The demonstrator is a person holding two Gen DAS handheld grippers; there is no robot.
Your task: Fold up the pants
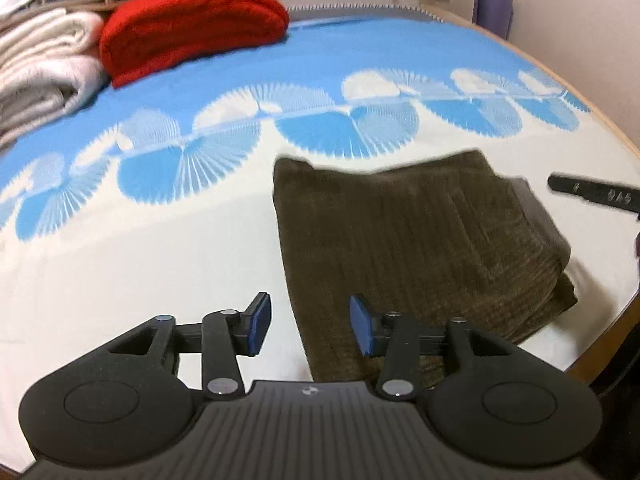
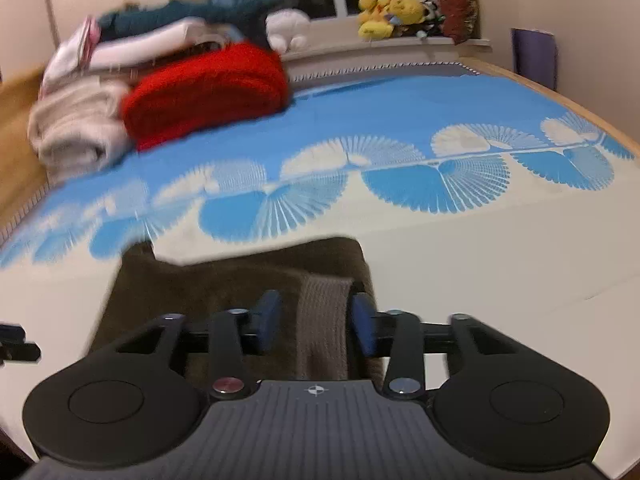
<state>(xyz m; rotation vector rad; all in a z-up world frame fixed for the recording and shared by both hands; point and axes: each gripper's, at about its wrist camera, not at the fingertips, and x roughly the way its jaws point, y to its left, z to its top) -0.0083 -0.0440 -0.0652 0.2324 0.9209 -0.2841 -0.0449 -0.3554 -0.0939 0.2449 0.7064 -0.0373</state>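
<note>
The pants [image 1: 420, 240] are dark olive-brown corduroy, folded into a thick rectangle on the white part of the bedspread [image 1: 140, 248]. My left gripper [image 1: 311, 326] hovers open above the near left edge of the pants, with nothing between its blue pads. In the right wrist view my right gripper [image 2: 316, 324] is open over the pants [image 2: 224, 280]. A paler ribbed strip of the fabric [image 2: 324, 320] lies under the gap, and the pads do not press on it. One right finger [image 1: 592, 196] shows at the right edge of the left wrist view.
A folded red blanket [image 1: 192, 20] and rolled cream towels [image 1: 40, 68] are piled at the bed's far left. Stuffed toys [image 2: 384, 14] sit on the window ledge. The bed's wooden edge [image 1: 624, 148] runs along the right, with a purple board [image 1: 492, 12] against the wall.
</note>
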